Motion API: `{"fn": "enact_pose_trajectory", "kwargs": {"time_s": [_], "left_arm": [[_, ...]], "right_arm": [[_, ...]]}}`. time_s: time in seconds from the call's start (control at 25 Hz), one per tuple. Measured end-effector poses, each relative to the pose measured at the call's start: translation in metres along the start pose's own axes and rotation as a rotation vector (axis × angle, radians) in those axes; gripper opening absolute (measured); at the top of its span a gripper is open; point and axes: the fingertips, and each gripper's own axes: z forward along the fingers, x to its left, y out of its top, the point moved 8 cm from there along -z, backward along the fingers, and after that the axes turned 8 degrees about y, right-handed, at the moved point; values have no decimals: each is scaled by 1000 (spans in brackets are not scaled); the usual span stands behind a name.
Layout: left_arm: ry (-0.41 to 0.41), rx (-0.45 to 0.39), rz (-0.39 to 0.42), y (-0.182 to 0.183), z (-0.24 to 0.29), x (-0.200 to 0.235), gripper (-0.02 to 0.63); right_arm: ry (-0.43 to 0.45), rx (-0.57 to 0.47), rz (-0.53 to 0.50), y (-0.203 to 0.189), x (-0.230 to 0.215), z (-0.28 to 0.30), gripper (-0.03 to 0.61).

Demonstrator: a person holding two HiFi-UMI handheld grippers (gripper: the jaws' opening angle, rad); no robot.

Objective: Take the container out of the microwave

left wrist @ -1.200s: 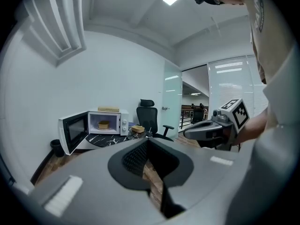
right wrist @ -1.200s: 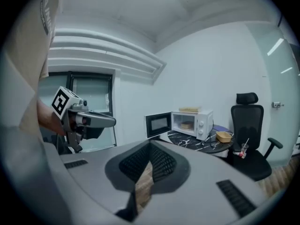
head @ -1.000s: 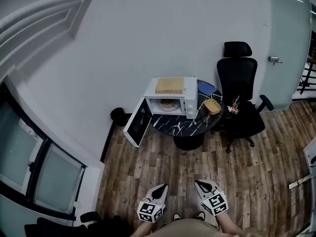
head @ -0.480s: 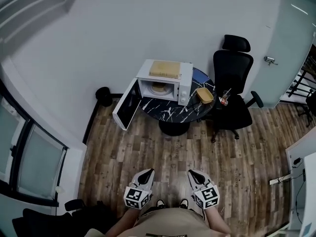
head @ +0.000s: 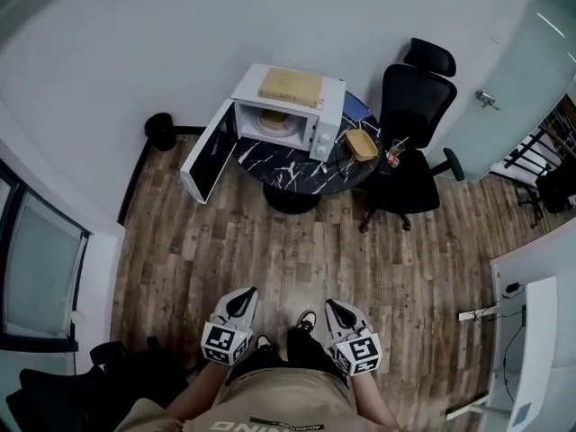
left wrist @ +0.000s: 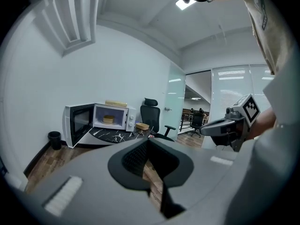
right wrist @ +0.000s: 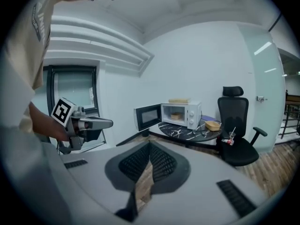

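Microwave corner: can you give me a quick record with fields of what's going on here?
microwave: on the round table, door open
container: inside the microwave, untouched
second container: on the table, beside the microwave
board: flat on the microwave's top
chair: black, beside the table
left gripper: shut, empty, well back from the table
right gripper: shut, empty, well back too

An office: black swivel chair [head: 410, 106]; glass partitions [left wrist: 226, 93]; microwave [head: 325, 126] on round table [head: 299, 166]
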Motion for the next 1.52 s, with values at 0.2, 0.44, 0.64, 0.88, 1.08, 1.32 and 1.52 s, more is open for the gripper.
{"fn": "enact_pose_trajectory", "kwargs": {"time_s": [0.2, 0.44, 0.64, 0.88, 1.08, 1.32, 1.52], "left_arm": [[69, -33, 3, 19, 10, 6, 8], [64, -44, 82, 52, 42, -4, 8], [79, -45, 45, 74, 83, -7, 8], [131, -5, -62, 72, 121, -12, 8], [173, 22, -100, 71, 132, -12, 8], [211, 58, -171, 58, 137, 12, 8], [165, 43, -219, 61, 159, 49, 8]], "right_arm": [[35, -35, -5, 9, -17, 26, 9], [82, -90, -6, 20, -56, 51, 8], [121, -138, 39, 31, -99, 64, 8], [172, -131, 22, 43, -142, 81, 8], [257, -125, 20, 43, -159, 98, 8], [316, -86, 2, 44, -170, 129, 9], [314, -86, -59, 65, -172, 166, 9]]}}
